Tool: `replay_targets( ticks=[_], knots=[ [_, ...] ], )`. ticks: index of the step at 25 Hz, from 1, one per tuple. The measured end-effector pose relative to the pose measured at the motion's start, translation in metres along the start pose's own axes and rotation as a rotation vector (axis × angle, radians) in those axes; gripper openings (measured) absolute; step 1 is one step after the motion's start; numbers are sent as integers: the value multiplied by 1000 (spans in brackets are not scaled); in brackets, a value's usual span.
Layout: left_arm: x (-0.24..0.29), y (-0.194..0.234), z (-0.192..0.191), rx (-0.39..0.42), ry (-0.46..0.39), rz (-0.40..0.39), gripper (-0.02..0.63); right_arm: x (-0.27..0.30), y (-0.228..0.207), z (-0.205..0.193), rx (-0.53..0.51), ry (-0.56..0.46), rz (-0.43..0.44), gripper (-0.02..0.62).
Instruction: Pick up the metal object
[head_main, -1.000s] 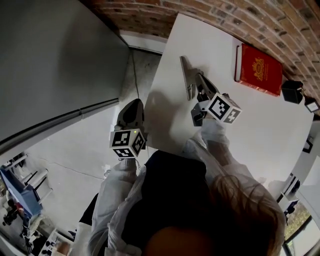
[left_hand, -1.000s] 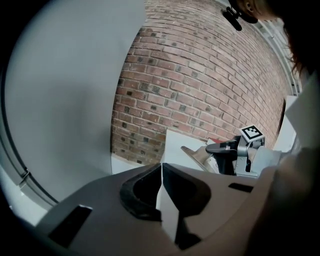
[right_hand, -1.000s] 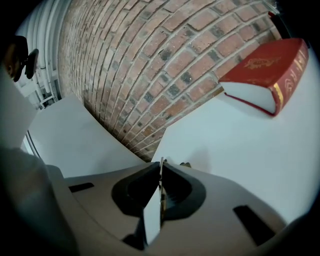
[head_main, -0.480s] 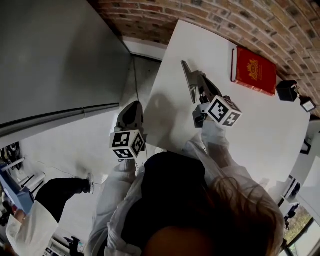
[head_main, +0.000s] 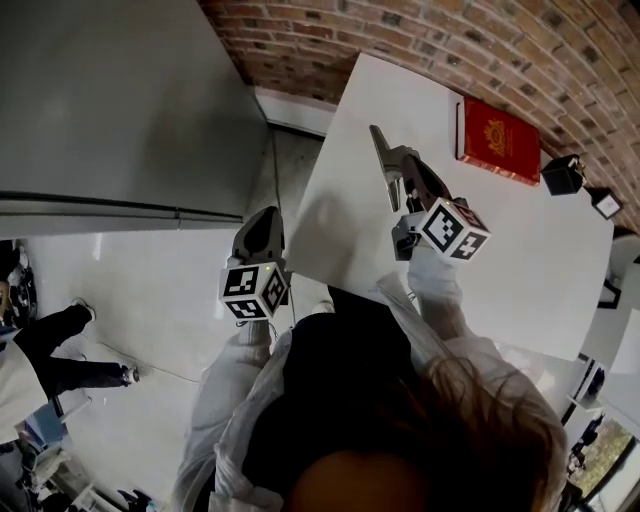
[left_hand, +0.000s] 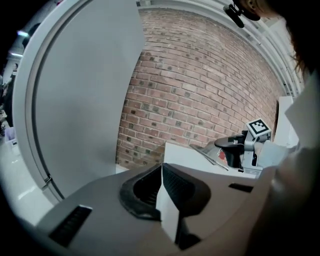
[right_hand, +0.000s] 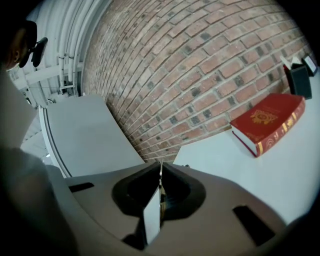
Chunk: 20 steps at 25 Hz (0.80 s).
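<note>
Metal plate (head_main: 381, 150), long, flat and grey, is clamped edge-on in the right tool (head_main: 405, 165), whose jaws are pressed together on it above the white counter (head_main: 520, 250). A red book (head_main: 498, 140) lies further back on the counter, near the brick wall (head_main: 400, 30). The left tool (head_main: 264, 222) hangs beside the counter's edge over the floor, jaws together, gripping nothing.

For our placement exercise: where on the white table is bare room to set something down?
Bare: the wide table stretch nearer than the red book, and the strip left of the metal object. Crowded: the far right corner, by book and black box.
</note>
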<state>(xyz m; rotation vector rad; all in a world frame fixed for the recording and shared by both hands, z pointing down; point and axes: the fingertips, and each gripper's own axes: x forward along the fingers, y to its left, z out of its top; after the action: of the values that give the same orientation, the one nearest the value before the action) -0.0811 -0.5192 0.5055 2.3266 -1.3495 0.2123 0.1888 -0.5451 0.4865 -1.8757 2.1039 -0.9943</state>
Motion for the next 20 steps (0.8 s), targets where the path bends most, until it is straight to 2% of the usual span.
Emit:
replay_targets(
  ticks=[9, 20],
  knots=[
    [-59, -3, 10, 24, -89, -9, 23, -63, 44, -10, -84, -41, 29, 23],
    [-128, -30, -1, 55, -139, -65, 23, -157, 93, -30, -408, -115, -2, 23]
  ],
)
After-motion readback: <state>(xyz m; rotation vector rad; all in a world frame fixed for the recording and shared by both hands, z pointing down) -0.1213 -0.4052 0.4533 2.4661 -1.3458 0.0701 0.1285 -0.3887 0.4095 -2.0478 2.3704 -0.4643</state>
